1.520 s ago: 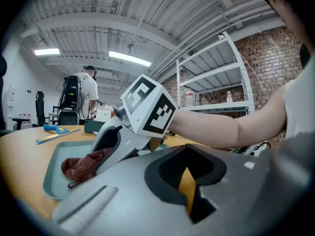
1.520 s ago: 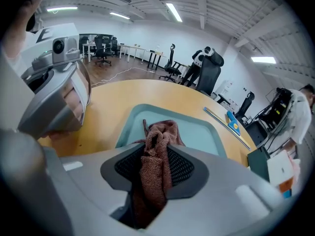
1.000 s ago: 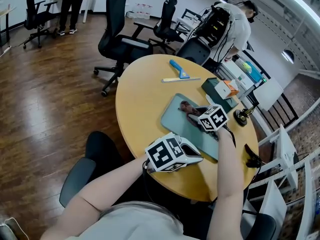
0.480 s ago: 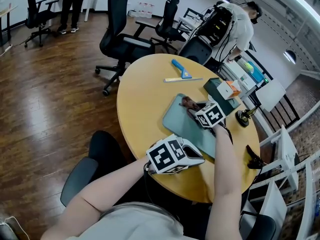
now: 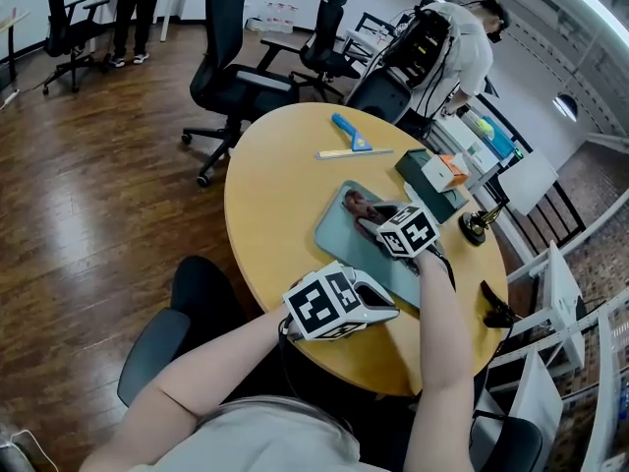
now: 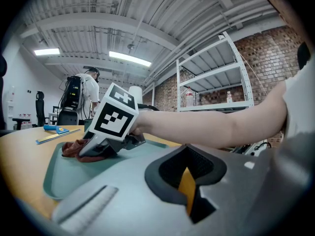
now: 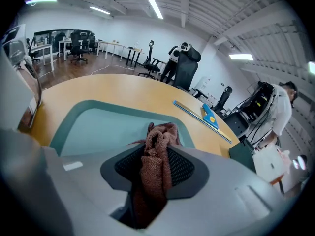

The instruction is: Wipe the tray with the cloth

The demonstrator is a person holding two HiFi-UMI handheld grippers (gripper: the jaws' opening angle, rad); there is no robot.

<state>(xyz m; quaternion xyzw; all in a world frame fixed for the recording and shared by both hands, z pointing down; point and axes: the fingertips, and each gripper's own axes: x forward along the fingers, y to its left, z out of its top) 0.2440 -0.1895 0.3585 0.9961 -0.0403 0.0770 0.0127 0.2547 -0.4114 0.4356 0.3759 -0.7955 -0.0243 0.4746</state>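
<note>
Right tongs [image 7: 156, 168] slid the bunched, reddish-brown cloth [image 7: 157, 134] along the teal tray [image 7: 98, 127].

Nubbly, coarse-woven cloth [image 7: 156, 149], smooth matt plastic tray [image 7: 96, 128], table [image 5: 275, 190] — smooth wood-look top, faint sheen

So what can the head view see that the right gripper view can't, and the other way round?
Only the head view shows the marker cube on the right gripper and the person's forearms from above. Only the right gripper view shows the grip itself: the jaws closed on the brown cloth. Both show the teal tray with the cloth's free end on it, the round wooden table and the blue scraper beyond the tray.
</note>
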